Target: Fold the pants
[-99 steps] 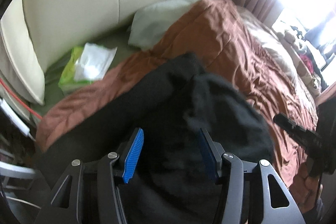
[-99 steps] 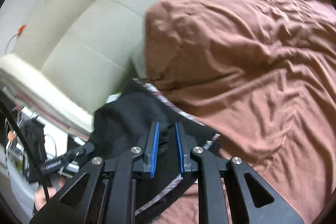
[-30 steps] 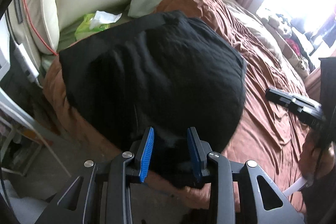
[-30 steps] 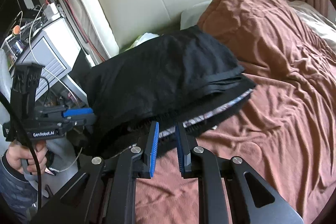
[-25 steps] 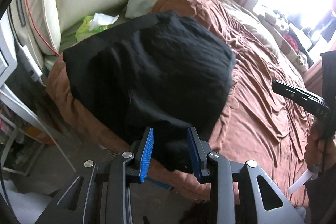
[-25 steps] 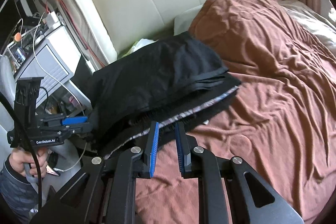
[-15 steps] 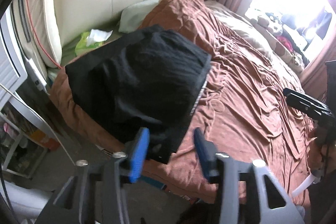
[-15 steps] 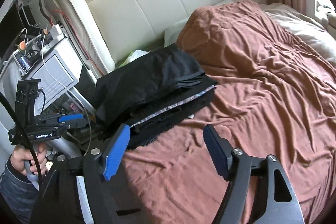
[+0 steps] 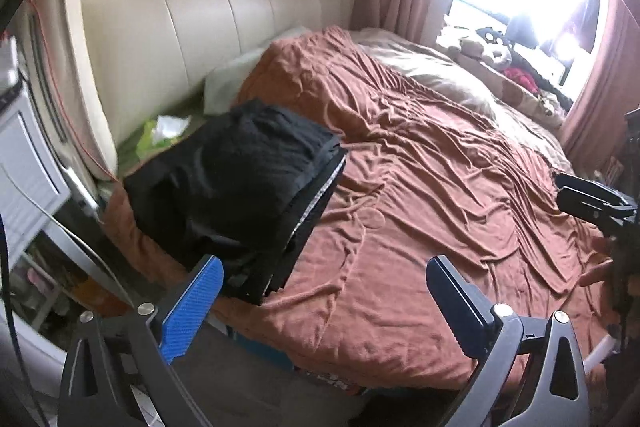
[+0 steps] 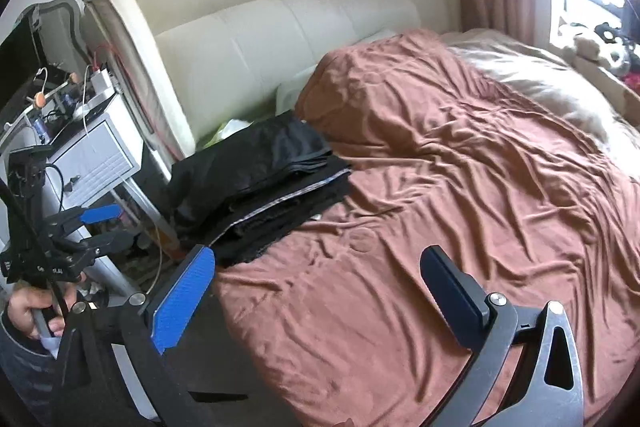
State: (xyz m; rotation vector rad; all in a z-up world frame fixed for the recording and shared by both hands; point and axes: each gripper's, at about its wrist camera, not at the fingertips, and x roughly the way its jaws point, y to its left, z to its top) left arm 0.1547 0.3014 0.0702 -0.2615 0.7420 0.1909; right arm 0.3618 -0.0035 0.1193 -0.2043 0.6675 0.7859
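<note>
Looks like the release step, the fold itself apparently finished — folded black fabric pants [image 9: 236, 195] lying as a flat, layered stack on the rumpled brown bedspread [image 9: 440, 195], left of centre in the left wrist view, near the cream padded headboard [image 9: 192, 35]. Same stack [image 10: 260, 195] sitting left of centre in the right wrist view, a pale patterned edge showing along its side.

Left gripper [image 9: 322, 275] at the bottom of its frame — blue-padded jaws opening, spread very wide, nothing between them, only the left pad overlapping the near corner of the stack in the picture. Right gripper [image 10: 316, 263] likewise opening, jaws far apart over bare bedspread, holding and touching nothing.

Next, probably little beyond a check: squaring any loose edge of the stack, or fetching another garment if one remains.
</note>
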